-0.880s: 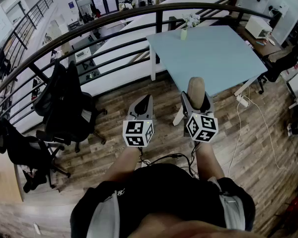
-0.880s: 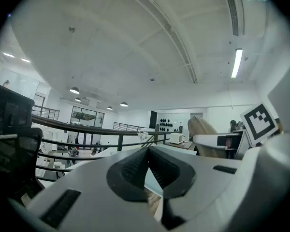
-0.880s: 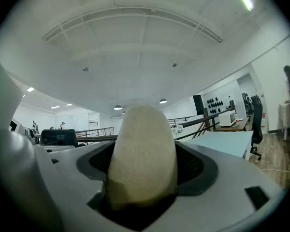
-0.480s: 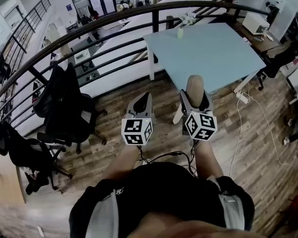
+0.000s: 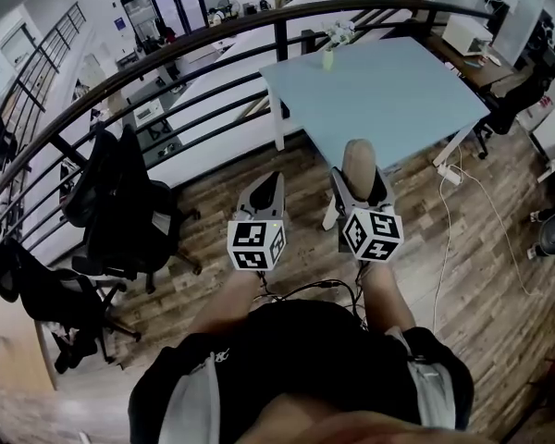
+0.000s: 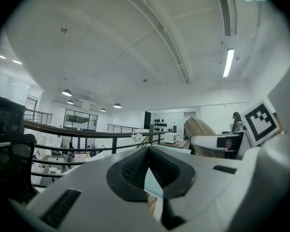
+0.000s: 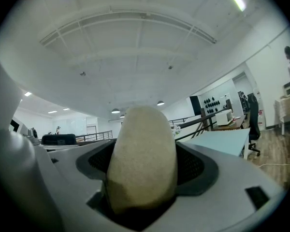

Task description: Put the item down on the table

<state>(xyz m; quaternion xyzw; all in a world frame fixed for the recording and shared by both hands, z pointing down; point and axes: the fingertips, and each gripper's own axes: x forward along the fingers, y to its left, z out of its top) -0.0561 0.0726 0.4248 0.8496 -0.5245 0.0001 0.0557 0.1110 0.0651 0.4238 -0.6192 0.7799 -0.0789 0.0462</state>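
Right gripper [image 5: 360, 178] clamps the beige rounded oblong item [image 5: 357, 154] near the pale blue rectangular table [image 5: 398, 91]. Left gripper [image 5: 276, 180] is pinched together, empty, over the wood-plank floor [image 5: 481, 276]. A dark curved railing [image 5: 213, 33] runs beyond.

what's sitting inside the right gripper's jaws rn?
A tan item with a rounded top fills the right gripper, clamped from both sides. Its lower end sinks into the gripper's dark throat and cannot be seen, nor can anything directly behind it.
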